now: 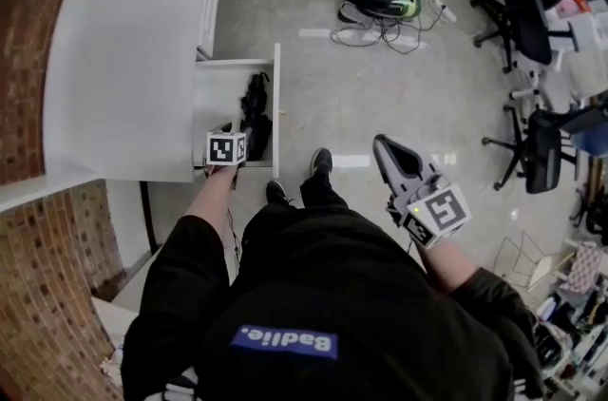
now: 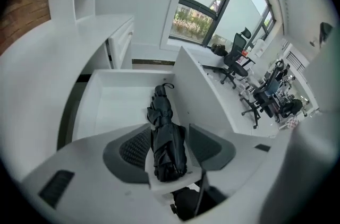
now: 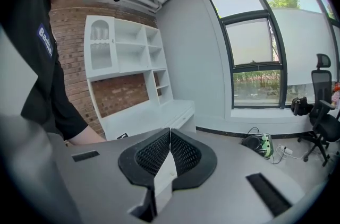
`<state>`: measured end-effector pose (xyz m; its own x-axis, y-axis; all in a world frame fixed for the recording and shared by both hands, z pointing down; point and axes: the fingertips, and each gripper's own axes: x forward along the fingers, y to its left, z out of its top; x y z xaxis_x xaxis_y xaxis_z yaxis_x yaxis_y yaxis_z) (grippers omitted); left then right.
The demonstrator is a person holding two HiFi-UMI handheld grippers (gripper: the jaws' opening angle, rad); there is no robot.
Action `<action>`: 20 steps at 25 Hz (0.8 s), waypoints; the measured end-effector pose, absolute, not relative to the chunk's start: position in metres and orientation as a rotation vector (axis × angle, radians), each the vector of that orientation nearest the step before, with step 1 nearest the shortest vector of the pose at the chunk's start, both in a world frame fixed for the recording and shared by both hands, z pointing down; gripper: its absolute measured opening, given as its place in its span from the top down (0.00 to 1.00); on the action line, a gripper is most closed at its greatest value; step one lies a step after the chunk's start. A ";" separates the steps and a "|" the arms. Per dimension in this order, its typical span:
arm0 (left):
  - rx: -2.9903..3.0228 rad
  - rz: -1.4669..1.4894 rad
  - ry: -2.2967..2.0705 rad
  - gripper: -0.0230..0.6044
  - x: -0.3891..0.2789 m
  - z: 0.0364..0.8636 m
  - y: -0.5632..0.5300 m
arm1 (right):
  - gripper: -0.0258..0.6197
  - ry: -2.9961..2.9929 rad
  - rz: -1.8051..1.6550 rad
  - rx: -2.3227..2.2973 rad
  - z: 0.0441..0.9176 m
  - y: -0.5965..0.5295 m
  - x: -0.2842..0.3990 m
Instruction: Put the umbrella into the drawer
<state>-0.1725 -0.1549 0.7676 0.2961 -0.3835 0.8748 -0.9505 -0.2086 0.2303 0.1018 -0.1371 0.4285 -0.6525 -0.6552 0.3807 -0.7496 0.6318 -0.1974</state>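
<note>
Black umbrella [image 2: 167, 138] is lying inside the one open drawer [image 1: 214, 95], along its side wall.
Two tools are showing: the left hand-held gripper [image 2: 170, 130] is hovering above the umbrella, released and likely done with placing, while the right hand-held gripper [image 3: 169, 151] is hanging aside over the floor, clenched on nothing.

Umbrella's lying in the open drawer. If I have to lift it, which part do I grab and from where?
Probably the thick folded canopy at mid-length, from straight above, jaws across its narrow width. The umbrella lies flat along a drawer wall, so a side approach looks blocked. The left gripper hangs open above it.
</note>
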 end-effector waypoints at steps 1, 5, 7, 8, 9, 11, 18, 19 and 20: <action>1.769 0.860 -1.213 0.61 -0.171 0.757 -0.154 | 0.91 -2.593 0.487 1.136 0.425 -0.136 0.100; 1.863 0.801 -1.231 0.63 -0.170 0.710 -0.153 | 0.91 -2.633 0.456 1.139 0.415 -0.131 0.089; 1.899 0.767 -1.254 0.65 -0.172 0.684 -0.154 | 0.91 -2.652 0.440 1.138 0.411 -0.129 0.083; 1.915 0.745 -1.266 0.66 -0.172 0.672 -0.155 | 0.91 -2.661 0.432 1.137 0.409 -0.128 0.081; 1.927 0.718 -1.279 0.67 -0.173 0.661 -0.155 | 0.91 -2.670 0.423 1.137 0.407 -0.127 0.079; 1.943 0.653 -1.310 0.69 -0.173 0.640 -0.154 | 0.91 -2.689 0.399 1.137 0.404 -0.125 0.075; 2.090 0.510 -1.358 0.78 -0.156 0.566 -0.145 | 0.91 -2.724 0.399 1.126 0.399 -0.118 0.061; 2.113 0.493 -1.361 0.79 -0.153 0.555 -0.144 | 0.91 -2.727 0.396 1.125 0.398 -0.118 0.060; 2.135 0.476 -1.363 0.80 -0.151 0.544 -0.143 | 0.91 -2.730 0.394 1.125 0.398 -0.117 0.058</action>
